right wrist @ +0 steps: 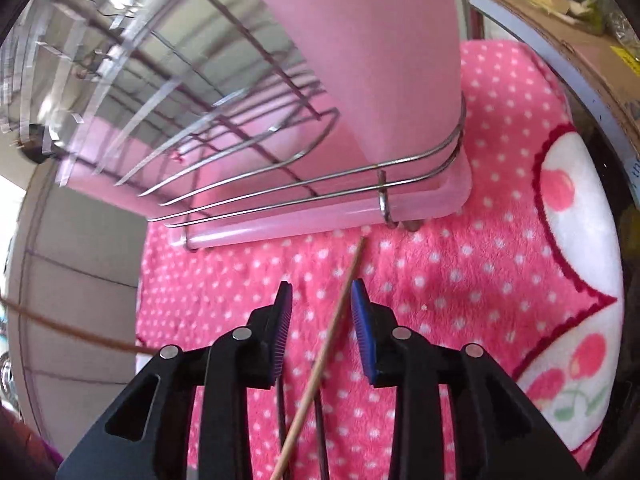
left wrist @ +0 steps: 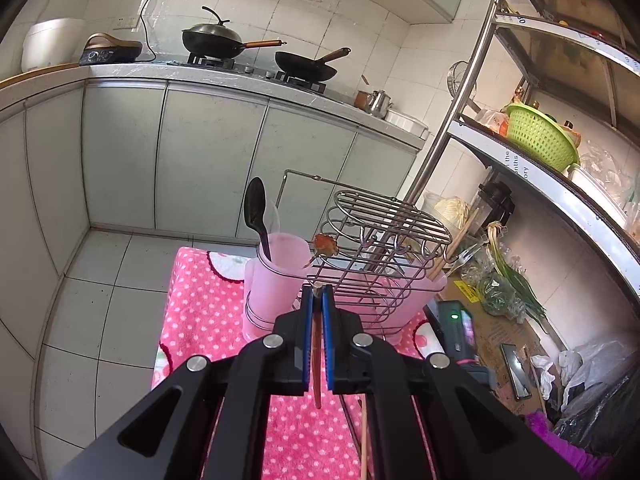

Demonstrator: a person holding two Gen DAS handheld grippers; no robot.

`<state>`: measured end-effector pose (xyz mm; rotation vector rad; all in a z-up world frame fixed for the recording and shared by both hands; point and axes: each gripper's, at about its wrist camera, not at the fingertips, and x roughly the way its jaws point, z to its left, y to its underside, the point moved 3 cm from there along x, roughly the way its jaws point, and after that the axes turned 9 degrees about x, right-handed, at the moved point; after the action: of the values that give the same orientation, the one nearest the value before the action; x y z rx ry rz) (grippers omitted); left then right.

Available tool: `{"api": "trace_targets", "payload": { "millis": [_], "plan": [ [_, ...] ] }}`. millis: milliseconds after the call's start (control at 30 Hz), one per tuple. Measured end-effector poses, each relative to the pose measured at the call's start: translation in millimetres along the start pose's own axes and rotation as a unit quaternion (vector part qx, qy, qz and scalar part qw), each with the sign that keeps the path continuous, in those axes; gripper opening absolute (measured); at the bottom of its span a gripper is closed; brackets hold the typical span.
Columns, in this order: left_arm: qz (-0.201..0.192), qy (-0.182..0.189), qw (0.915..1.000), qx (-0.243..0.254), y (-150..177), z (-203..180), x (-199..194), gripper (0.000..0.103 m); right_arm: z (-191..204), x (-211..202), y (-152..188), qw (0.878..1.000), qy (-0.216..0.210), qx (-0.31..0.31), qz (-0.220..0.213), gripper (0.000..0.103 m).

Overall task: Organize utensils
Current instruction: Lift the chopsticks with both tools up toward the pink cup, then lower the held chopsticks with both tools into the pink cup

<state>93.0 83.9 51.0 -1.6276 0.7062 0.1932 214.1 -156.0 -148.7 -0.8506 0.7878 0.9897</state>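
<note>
1. Up above the pink dotted cloth (left wrist: 192, 312), the left tool (left wrist: 317, 292) tilts downward, clamped on a reddish-brown chopstick (left wrist: 317, 360).
2. Lower, the right tool (right wrist: 320, 292) points steeply down, jaws parted around a pale chopstick (right wrist: 320, 360) lying on the cloth, pads not touching.
3. Beyond, a wire rack (left wrist: 384, 236) holds pink cups (left wrist: 276, 280); the left cup carries a black spoon (left wrist: 256, 208).

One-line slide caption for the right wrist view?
Right gripper, jaws open, straddles a wooden chopstick lying on the pink polka-dot cloth before the wire utensil rack.
</note>
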Motion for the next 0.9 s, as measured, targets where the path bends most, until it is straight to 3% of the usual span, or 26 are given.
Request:
{"api": "trace_targets", "payload": {
  "millis": [100, 267, 333, 367, 633, 900],
  "plan": [
    [-0.004, 0.005, 1.0000, 0.000, 0.0, 3.6, -1.6, 0.004, -0.9, 14.9, -2.5, 0.999, 0.037, -0.001, 0.001, 0.031],
    [-0.006, 0.010, 0.9999, -0.008, 0.9, 11.0, -3.6, 0.004, 1.2, 26.5, -0.7, 0.999, 0.052, -0.006, -0.004, 0.031],
    [-0.008, 0.011, 0.9998, -0.011, 1.5, 12.7, -5.0, 0.004, 1.6, 27.4, 1.9, 0.998, 0.060, -0.018, -0.014, 0.020],
    [-0.009, 0.010, 0.9998, -0.012, 1.7, 13.4, -5.9, 0.004, 0.0, 27.1, 3.6, 0.998, 0.059, -0.018, -0.016, 0.010],
    [-0.017, -0.005, 0.9998, -0.008, -0.2, 13.6, -15.1, 0.004, -3.0, -8.5, 19.6, 0.998, -0.019, -0.019, -0.061, 0.008],
    [-0.040, -0.030, 0.9988, 0.000, -12.3, 7.2, -30.5, 0.004, 12.9, -102.1, 36.1, 0.979, -0.087, -0.074, -0.168, 0.007]
  ]
}}
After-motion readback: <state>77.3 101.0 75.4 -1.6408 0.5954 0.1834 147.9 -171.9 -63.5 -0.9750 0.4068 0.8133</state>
